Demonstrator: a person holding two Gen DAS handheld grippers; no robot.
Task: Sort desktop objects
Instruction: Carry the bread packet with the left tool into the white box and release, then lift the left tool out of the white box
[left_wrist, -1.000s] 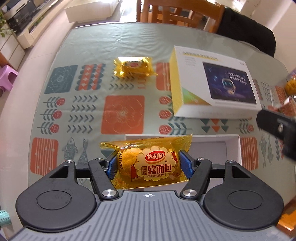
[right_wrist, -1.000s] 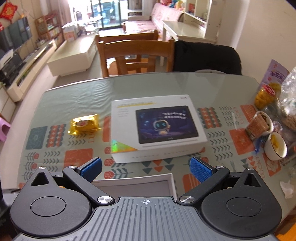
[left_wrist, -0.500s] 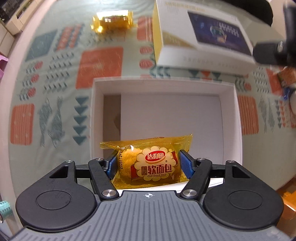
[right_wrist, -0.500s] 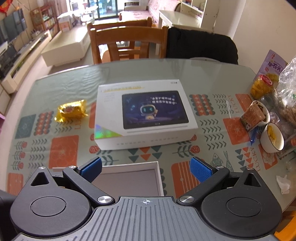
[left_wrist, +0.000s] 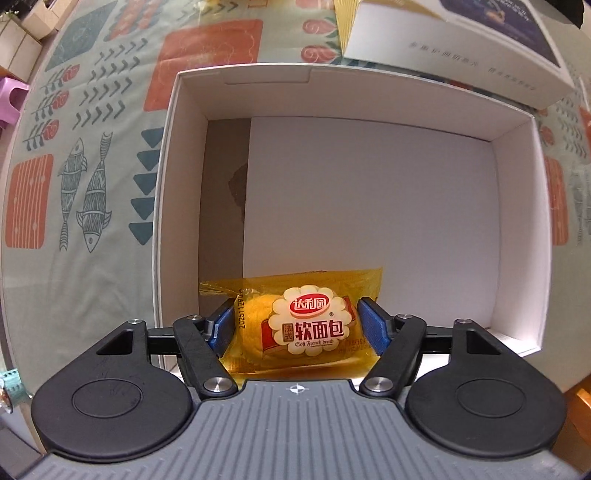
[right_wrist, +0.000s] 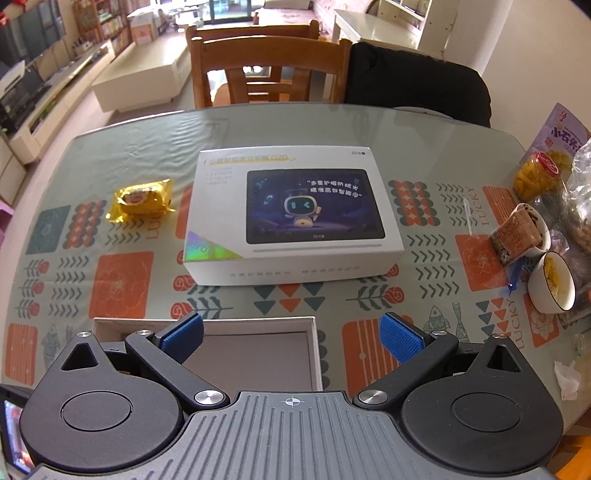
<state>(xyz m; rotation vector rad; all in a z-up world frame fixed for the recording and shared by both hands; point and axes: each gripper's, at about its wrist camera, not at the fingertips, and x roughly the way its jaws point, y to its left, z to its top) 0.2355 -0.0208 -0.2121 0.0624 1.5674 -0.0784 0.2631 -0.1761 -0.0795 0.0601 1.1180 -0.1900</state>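
My left gripper (left_wrist: 297, 325) is shut on a yellow soft-bread packet (left_wrist: 306, 325) and holds it inside the open white box (left_wrist: 173, 177), near its front wall, pointing down at the box floor. My right gripper (right_wrist: 291, 334) is open and empty, hovering above the near edge of the same white box (right_wrist: 316, 354). A second yellow bread packet (right_wrist: 142, 199) lies on the table at the far left, beside the white tablet box (right_wrist: 291, 218).
The tablet box (left_wrist: 461, 44) lies just behind the open box. Bowls (right_wrist: 552, 284), a jar (right_wrist: 535, 177) and snack bags crowd the table's right edge. Wooden chairs (right_wrist: 266, 70) stand behind the table. The patterned tablecloth (left_wrist: 85, 129) lies left of the box.
My left gripper has moved forward and down with the bread packet, from above the table into the white box. My right gripper drifted slightly nearer the tablet box, still open.
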